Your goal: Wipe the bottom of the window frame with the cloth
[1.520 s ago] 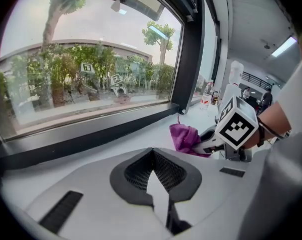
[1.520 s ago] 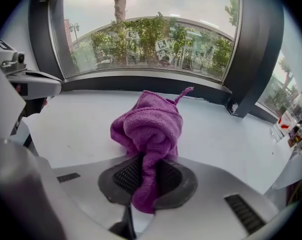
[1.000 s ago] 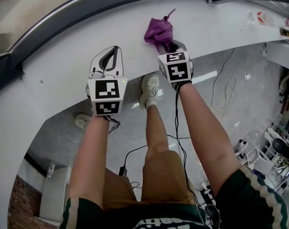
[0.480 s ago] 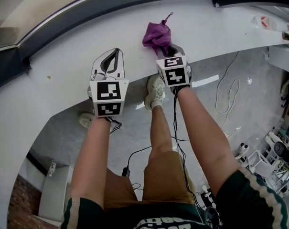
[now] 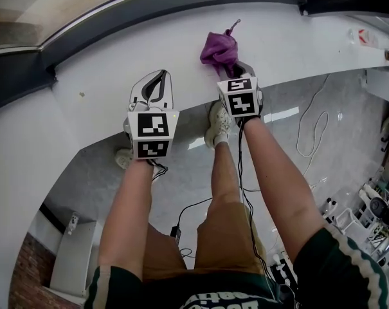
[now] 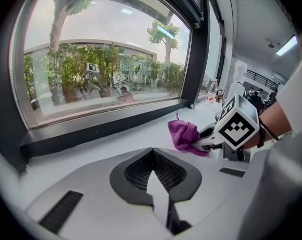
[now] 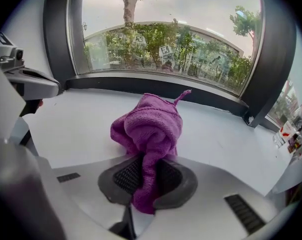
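A bunched purple cloth (image 5: 218, 46) rests on the white sill (image 5: 297, 34), just short of the dark bottom rail of the window frame (image 5: 162, 11). My right gripper (image 5: 235, 65) is shut on the cloth (image 7: 148, 126), and a fold of it hangs down between the pads of that gripper (image 7: 146, 169). My left gripper (image 5: 161, 74) hovers over the sill to the left, shut with nothing in it. In the left gripper view, the tips of that gripper (image 6: 152, 151) meet, and the cloth (image 6: 183, 134) lies off to the right. The rail (image 7: 155, 86) runs behind the cloth.
A dark vertical frame post (image 7: 263, 79) meets the rail at the right corner. Small bottles (image 5: 364, 37) stand on the sill's far right end. Below the sill edge are the person's legs and shoes (image 5: 220, 124), and cables (image 5: 307, 124) lie on the floor.
The head view has shifted. The right gripper and cloth now sit a little farther left of the frame's right corner. Both grippers keep their grip states.
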Motion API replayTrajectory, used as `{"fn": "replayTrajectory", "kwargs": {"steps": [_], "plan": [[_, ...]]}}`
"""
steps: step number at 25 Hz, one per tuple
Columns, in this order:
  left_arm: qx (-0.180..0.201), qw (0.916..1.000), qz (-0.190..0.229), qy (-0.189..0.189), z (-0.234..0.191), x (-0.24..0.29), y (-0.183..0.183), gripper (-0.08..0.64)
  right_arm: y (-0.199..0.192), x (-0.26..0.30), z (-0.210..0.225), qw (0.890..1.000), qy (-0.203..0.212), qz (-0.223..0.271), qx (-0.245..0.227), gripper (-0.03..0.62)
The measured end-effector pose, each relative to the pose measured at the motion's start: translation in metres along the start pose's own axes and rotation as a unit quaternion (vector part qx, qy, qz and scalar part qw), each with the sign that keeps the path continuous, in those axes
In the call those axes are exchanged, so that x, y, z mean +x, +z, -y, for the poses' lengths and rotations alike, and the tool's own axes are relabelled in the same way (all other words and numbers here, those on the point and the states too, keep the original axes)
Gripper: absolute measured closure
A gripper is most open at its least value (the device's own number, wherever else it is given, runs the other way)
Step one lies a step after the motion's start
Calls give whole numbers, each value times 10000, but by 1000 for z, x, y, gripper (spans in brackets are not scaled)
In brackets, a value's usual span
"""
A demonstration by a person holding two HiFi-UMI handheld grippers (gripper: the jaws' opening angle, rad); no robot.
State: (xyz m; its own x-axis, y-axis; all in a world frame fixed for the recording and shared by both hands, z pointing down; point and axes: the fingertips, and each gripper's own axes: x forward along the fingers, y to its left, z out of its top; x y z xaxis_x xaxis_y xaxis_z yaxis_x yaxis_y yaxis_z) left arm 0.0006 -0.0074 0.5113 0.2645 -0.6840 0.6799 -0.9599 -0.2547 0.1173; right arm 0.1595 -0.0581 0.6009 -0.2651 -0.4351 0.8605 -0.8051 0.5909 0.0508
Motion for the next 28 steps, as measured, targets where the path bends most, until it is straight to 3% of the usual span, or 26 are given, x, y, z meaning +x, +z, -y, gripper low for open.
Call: {"fn": "replayTrajectory", "kwargs": {"steps": [21,28], "plan": [[124,9999,58,-73,-57,-61,-32,551,18,3,-97,9999,26,-32,-123,534],[-101,9999,-70,116,-86,-75,-51,551,23,6,-132,9993,201,-83,-313,534]]}}
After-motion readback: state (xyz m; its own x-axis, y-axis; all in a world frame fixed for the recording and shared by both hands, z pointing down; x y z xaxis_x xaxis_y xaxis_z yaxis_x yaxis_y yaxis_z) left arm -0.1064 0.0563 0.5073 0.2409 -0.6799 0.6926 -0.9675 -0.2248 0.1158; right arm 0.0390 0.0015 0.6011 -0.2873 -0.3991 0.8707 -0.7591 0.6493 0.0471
